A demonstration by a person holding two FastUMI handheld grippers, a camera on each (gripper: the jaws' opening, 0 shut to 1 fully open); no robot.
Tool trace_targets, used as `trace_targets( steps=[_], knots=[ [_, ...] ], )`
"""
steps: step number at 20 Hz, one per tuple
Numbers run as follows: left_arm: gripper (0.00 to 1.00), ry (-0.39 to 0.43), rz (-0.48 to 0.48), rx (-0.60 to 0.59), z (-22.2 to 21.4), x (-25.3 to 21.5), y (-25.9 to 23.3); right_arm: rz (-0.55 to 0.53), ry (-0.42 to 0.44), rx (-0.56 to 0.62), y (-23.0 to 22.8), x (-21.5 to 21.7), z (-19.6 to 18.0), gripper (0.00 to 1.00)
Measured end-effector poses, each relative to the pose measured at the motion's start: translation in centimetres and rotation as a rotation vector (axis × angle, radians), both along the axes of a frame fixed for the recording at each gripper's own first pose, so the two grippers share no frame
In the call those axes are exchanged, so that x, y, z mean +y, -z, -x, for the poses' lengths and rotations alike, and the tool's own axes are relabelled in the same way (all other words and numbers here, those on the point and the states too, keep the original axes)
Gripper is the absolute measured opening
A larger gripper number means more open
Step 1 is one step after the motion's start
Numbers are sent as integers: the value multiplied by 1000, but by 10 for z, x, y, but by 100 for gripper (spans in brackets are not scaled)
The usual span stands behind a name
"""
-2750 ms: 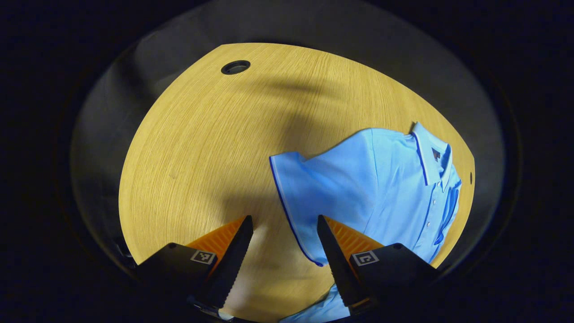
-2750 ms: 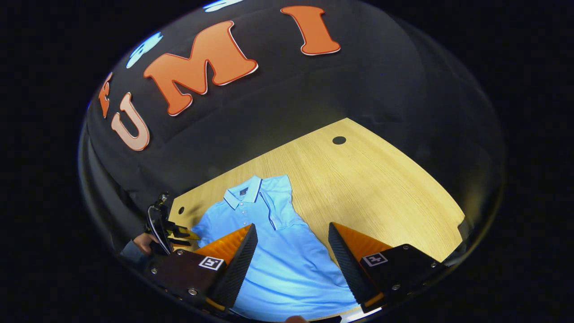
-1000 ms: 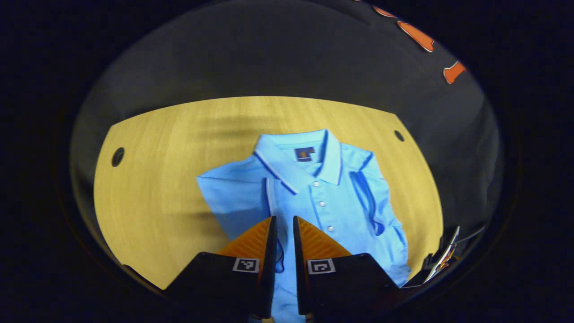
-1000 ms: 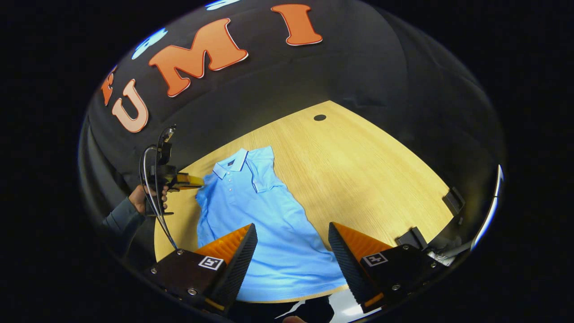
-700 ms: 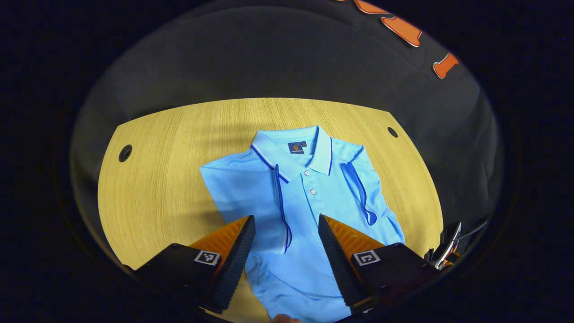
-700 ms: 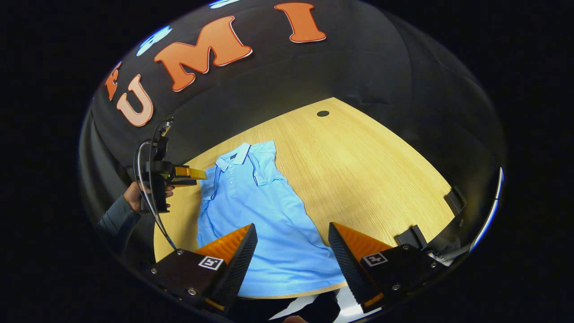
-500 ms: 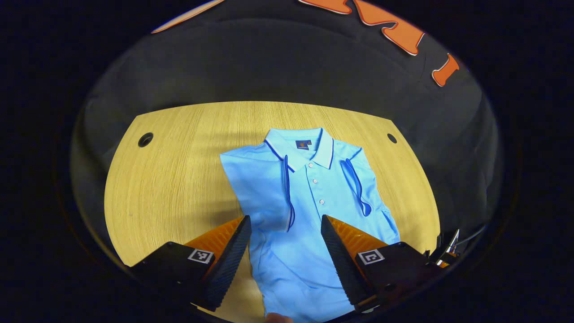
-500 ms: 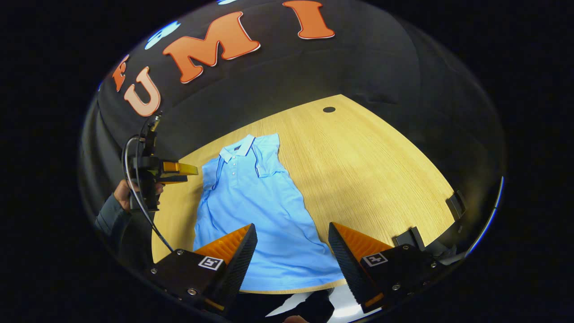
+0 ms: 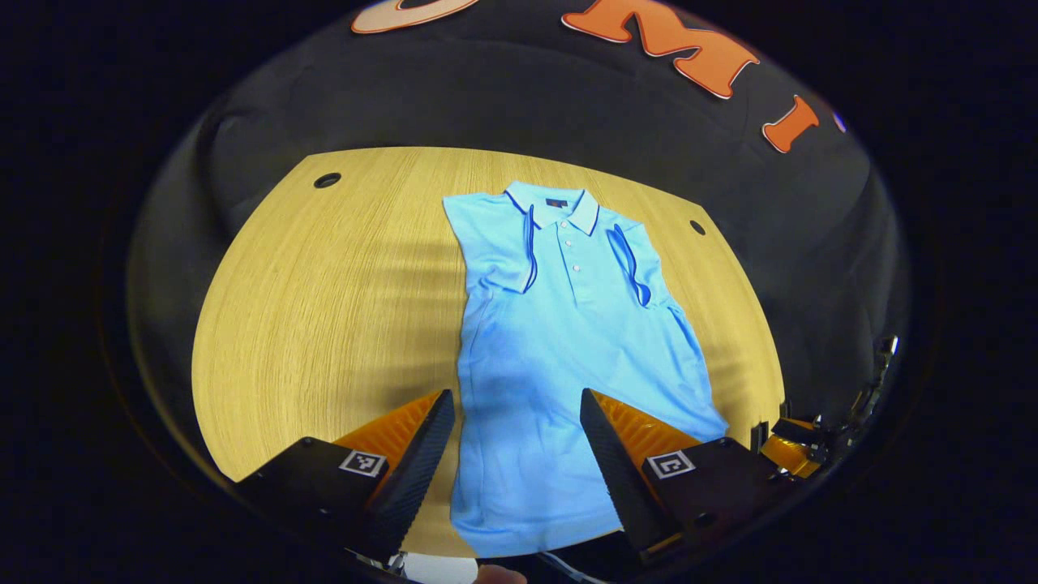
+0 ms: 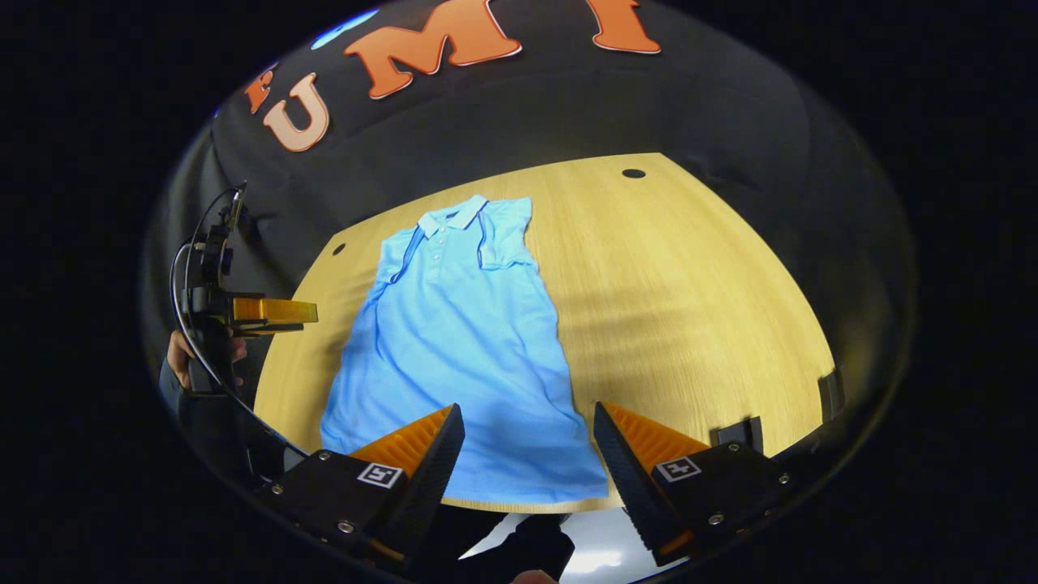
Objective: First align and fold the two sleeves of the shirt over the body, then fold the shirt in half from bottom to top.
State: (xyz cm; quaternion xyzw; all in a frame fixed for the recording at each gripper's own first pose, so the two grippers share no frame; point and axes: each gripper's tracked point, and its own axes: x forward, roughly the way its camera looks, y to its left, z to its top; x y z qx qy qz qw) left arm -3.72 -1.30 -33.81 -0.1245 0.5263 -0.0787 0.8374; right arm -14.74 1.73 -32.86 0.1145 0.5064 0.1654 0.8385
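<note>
In the left gripper view, my left gripper (image 9: 509, 422) hangs with its fingers spread wide, holding nothing, above the lower half of a light blue polo shirt (image 9: 559, 341). The shirt lies flat on the wooden desk (image 9: 324, 284), collar far, both sleeves folded over the body.

In the right gripper view, my right gripper (image 10: 527, 434) is likewise wide apart and empty, over the shirt's hem.
</note>
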Motion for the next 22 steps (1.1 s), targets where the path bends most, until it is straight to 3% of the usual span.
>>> trace_targets(
  steps=[8,14,22],
  knots=[
    [100,7,-49,25,101,-4,22,67,-92,30,38,-8,35,98],
    [100,12,-80,19,140,-11,46,119,-140,66,65,-12,58,98],
    [100,-4,-119,71,172,-11,81,159,-141,101,85,-18,68,97]
  ],
)
